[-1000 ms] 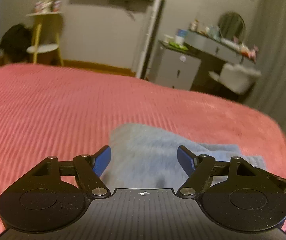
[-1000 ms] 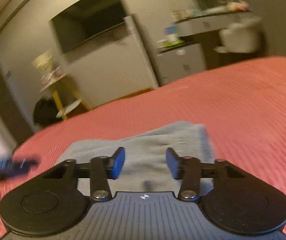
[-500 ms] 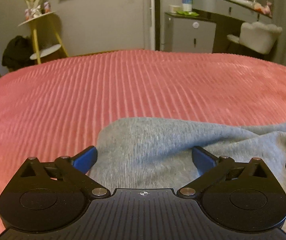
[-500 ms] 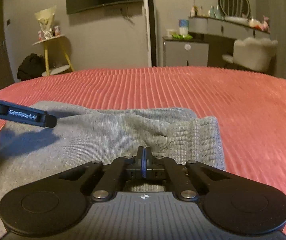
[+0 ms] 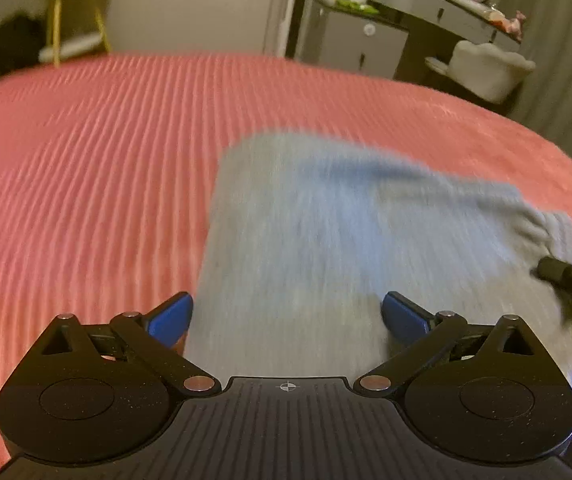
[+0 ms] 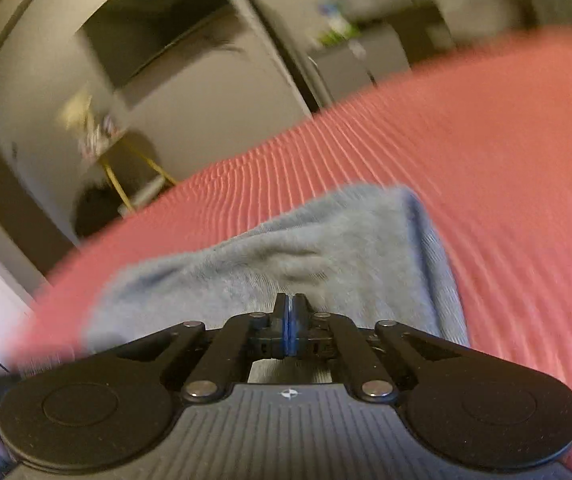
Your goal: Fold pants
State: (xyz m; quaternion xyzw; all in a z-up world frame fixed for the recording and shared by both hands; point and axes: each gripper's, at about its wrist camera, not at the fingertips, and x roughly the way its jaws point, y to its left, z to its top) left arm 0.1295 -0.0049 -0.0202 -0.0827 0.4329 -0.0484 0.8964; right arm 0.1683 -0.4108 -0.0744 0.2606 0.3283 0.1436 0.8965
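Pants [image 5: 325, 240] folded, long axis running away across bed [image 5: 86, 160], left gripper [image 5: 286, 316] released, right gripper [image 6: 289, 312] clenched, grasp unclear.

landmark: grey pants [image 5: 345, 240] on the bed [image 5: 86, 168] | left of pants: bare pink cover, open for passing | beyond pants: bare cover up to the bed's far edge | right of pants: bare cover | over pants' right end: right tongs [image 5: 565, 276] block | past far edge: cabinet [image 5: 349, 44], chair [image 5: 489, 68], stool [image 5: 74, 20]
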